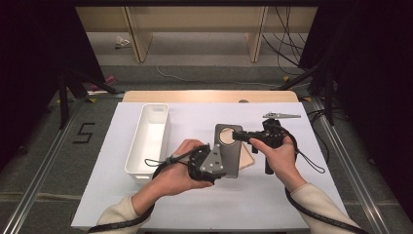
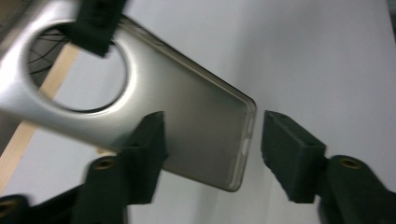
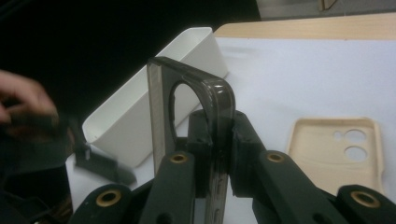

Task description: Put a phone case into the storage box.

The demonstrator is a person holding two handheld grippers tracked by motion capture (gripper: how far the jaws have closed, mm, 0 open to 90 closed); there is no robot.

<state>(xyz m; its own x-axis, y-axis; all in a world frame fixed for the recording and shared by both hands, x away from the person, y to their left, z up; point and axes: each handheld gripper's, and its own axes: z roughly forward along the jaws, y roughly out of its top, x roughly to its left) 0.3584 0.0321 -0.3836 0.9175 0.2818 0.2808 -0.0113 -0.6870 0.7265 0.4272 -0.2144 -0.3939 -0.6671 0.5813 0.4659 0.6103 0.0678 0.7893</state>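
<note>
The left tongs (image 2: 212,154) gape with jaws astride the lower end of the smoky translucent phone case (image 2: 187,116), held above the desk (image 1: 195,204). The right tongs (image 3: 219,135) clamp its camera-hole end; its long axis runs between them.

White bin (image 1: 148,139) left on white table sheet (image 1: 204,204); beige phone case (image 3: 334,151) lies flat, right of it.
</note>
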